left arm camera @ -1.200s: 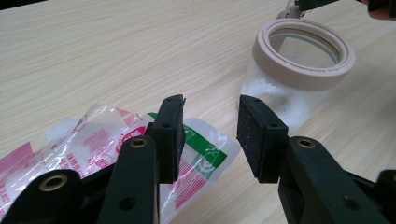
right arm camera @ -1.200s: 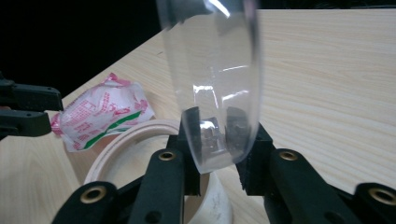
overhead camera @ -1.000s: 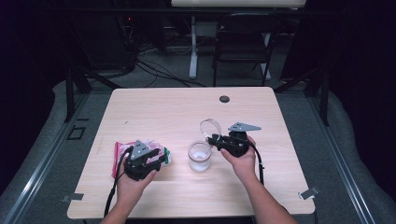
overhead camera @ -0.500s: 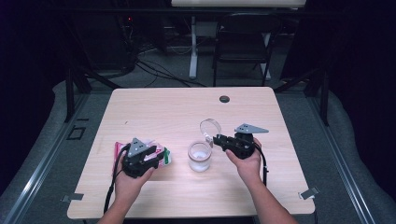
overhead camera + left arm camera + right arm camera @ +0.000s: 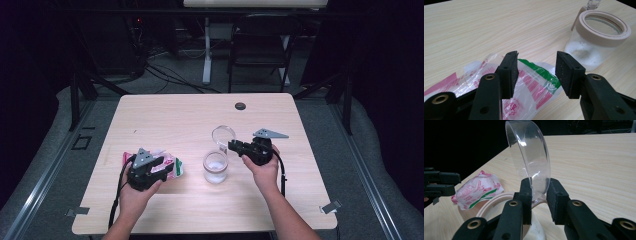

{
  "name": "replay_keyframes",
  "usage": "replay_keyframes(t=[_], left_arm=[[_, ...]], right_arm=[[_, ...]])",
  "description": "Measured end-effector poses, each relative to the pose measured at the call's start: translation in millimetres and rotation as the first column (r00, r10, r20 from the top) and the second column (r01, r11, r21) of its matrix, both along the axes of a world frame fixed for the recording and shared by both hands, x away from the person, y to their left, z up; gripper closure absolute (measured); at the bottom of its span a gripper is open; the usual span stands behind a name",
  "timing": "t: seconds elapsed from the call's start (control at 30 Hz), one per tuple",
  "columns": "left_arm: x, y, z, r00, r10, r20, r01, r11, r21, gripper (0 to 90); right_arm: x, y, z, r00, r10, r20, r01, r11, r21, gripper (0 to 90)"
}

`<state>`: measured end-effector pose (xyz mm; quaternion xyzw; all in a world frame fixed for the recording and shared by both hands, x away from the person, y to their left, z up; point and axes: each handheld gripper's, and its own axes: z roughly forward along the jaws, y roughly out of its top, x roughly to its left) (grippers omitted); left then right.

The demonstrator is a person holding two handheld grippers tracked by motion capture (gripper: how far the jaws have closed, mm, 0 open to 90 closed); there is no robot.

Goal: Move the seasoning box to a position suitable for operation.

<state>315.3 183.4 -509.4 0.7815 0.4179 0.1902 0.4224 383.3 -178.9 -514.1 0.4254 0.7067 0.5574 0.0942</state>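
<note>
Right gripper (image 5: 539, 195) pinches the clear hinged lid (image 5: 529, 157) of the jar (image 5: 215, 167).
Left gripper (image 5: 536, 72), jaws just opening, straddles the packet (image 5: 534, 85) near the table's (image 5: 165, 115) front-left; keep the lid back.

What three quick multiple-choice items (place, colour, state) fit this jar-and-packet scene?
1. Where does the packet lie relative to the jar in the high view?
A left
B right
C behind

2. What colour is the jar's rim?
A blue
B beige
C black

3. What state is the clear hinged lid in?
A shut on the jar
B lying flat on the table
C raised, between the right gripper's jaws

Key: 1 A, packet sits under the left gripper, left of the jar; 2 B, left gripper view shows a beige ring; 3 C, right gripper view shows it upright between the pads.
</note>
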Motion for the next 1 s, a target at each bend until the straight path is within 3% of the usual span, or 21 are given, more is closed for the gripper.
replay_keyframes(t=[0.27, 0.57, 0.67, 0.87, 0.97, 1.0], left_arm=[[0.9, -4.2, -5.1, 0.9999, -0.012, -0.01, 0.012, 0.9992, 0.037, 48.9], [2.1, -10.5, -11.8, 0.9987, -0.046, -0.022, 0.047, 0.996, 0.077, 48.7], [1.7, -15.1, -13.2, 0.998, -0.062, -0.013, 0.063, 0.9942, 0.087, 44.6], [2.0, -20.8, -19.9, 0.9975, -0.07, -0.004, 0.07, 0.9856, 0.154, 39.5], [2.6, -21.5, -23.3, 0.9981, -0.061, -0.009, 0.062, 0.983, 0.173, 39.2], [3.1, -21.2, -24.3, 0.998, -0.06, -0.021, 0.063, 0.9848, 0.162, 39.4]], right_arm=[[-1.7, 0.5, 0.6, 1.0, 0.004, 0.004, -0.004, 1.0, -0.011, 72.9], [-9.2, 1.9, 3.1, 0.999, -0.001, 0.045, 0.004, 0.997, -0.082, 64.7], [-12.5, 1.9, 3.9, 0.9982, -0.001, 0.06, 0.008, 0.994, -0.112, 62.3], [-15.1, -1.1, 4.8, 0.9969, -0.013, 0.077, 0.022, 0.993, -0.119, 58.2], [-14.8, -2.2, 4.3, 0.9972, -0.019, 0.072, 0.027, 0.993, -0.114, 57.7], [-14.8, -2.5, 4.3, 0.9973, -0.017, 0.071, 0.025, 0.993, -0.115, 57.7]])
